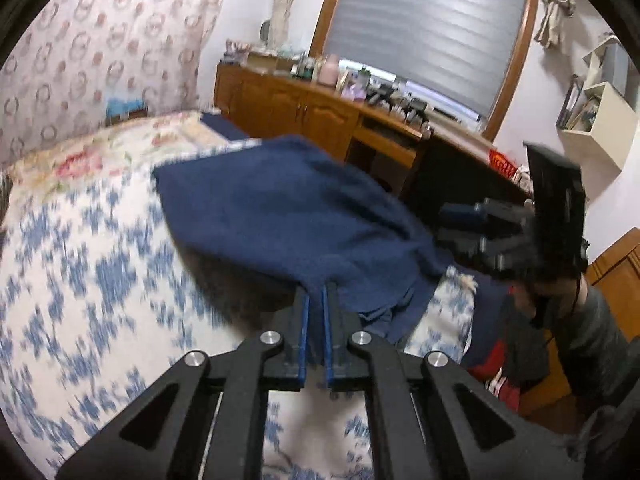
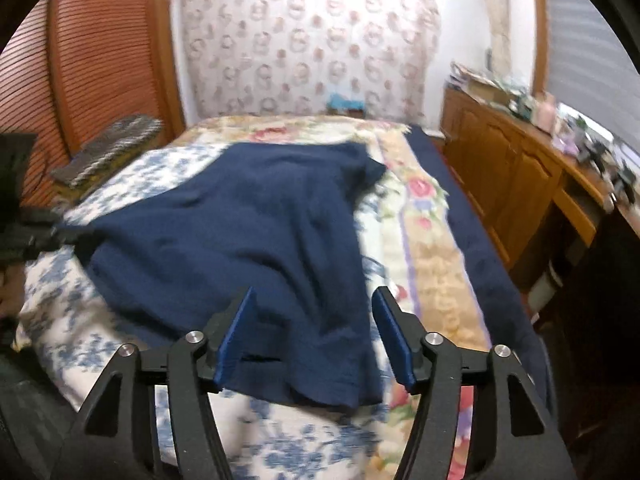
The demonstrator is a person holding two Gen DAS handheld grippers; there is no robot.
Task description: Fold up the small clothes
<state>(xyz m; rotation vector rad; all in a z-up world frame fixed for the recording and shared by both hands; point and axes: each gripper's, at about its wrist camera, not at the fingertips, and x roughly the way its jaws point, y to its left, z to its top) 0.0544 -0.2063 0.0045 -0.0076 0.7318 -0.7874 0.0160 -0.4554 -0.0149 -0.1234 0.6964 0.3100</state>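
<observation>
Navy garment spread on floral-quilted bed beside cluttered wooden cabinets; left gripper jaws clenched on its edge, right gripper jaws released.

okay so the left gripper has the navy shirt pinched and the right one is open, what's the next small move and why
Probably close the right gripper on the shirt edge between its open fingers. The left gripper already holds a lifted edge, so a second grip would let both carry the fold across the bed.

Both wrist views look closely along their tongs, sharing the navy garment on the bed.
</observation>
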